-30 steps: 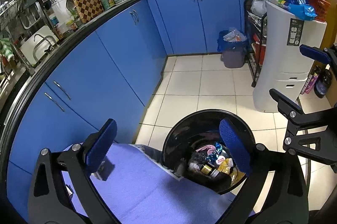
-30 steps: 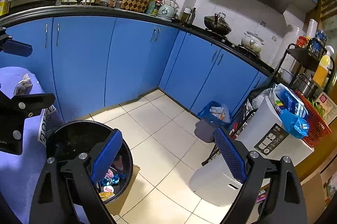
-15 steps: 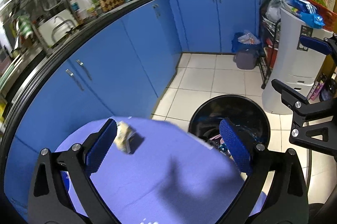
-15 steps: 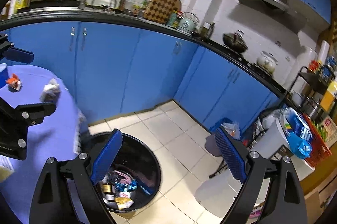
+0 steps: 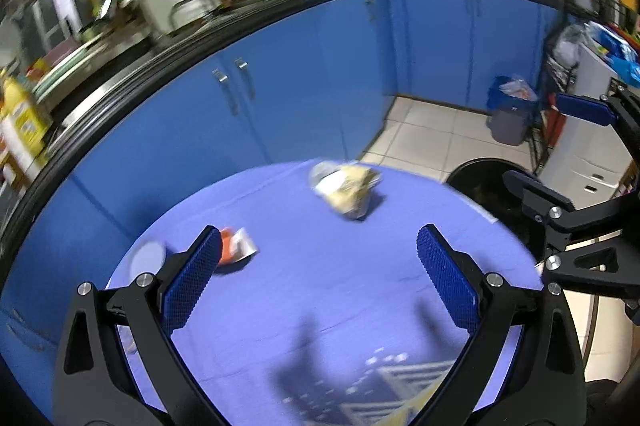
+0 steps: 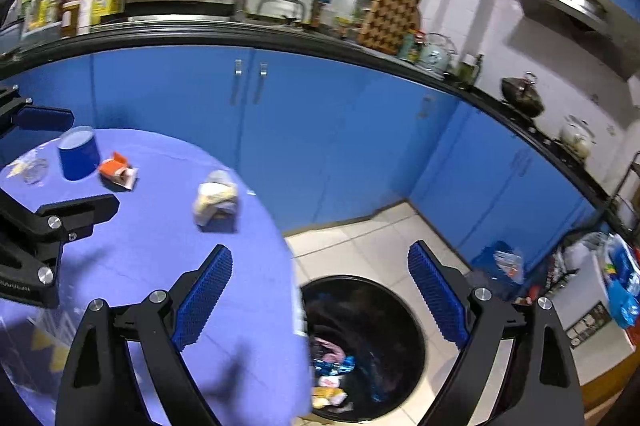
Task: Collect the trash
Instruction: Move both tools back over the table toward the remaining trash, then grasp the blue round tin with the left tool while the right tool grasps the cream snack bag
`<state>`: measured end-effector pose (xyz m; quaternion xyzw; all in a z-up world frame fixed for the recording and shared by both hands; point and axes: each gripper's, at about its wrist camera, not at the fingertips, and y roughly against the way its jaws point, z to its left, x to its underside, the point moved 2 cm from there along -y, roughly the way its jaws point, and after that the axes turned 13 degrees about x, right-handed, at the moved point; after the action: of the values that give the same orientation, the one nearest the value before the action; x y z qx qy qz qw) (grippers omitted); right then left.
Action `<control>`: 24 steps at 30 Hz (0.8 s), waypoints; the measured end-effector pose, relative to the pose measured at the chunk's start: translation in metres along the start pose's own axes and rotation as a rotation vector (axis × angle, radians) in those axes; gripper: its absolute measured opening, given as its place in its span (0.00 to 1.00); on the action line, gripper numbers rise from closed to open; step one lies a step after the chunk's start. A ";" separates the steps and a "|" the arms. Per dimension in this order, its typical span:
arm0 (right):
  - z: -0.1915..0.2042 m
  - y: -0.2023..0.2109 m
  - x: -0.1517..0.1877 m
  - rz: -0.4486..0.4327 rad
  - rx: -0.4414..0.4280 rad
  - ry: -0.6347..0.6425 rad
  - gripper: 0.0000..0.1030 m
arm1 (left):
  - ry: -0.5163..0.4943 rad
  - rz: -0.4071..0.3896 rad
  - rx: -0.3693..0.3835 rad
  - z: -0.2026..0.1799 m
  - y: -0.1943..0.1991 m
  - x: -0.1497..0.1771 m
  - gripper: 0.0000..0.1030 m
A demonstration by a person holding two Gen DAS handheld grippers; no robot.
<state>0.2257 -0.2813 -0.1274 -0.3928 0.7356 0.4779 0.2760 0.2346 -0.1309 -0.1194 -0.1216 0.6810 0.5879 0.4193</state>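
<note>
Both the left gripper (image 5: 318, 258) and right gripper (image 6: 320, 284) hang with jaws apart and empty; approach the crumpled wrapper (image 5: 347, 192) near the counter (image 5: 320, 306) edge beside the bin (image 6: 362, 346) squarely; close low around its bulk.

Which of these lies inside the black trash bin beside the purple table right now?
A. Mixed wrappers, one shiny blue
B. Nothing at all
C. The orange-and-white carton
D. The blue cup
A: the right wrist view shows wrappers heaped in the black trash bin, while the table holds the other items.
</note>
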 end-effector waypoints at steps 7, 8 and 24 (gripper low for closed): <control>0.046 -0.008 -0.017 0.017 -0.081 0.024 0.85 | 0.148 0.024 -0.019 0.066 0.003 0.033 0.94; 0.051 -0.010 -0.018 0.021 -0.088 0.025 0.85 | 0.165 0.025 -0.027 0.074 0.003 0.037 0.94; 0.108 -0.084 -0.034 0.147 -0.159 0.018 0.85 | 0.348 0.040 -0.096 0.175 -0.029 0.061 0.94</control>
<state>0.3181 -0.1911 -0.1839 -0.3627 0.7248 0.5500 0.2015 0.2903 0.0388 -0.1758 -0.2278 0.7168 0.5980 0.2769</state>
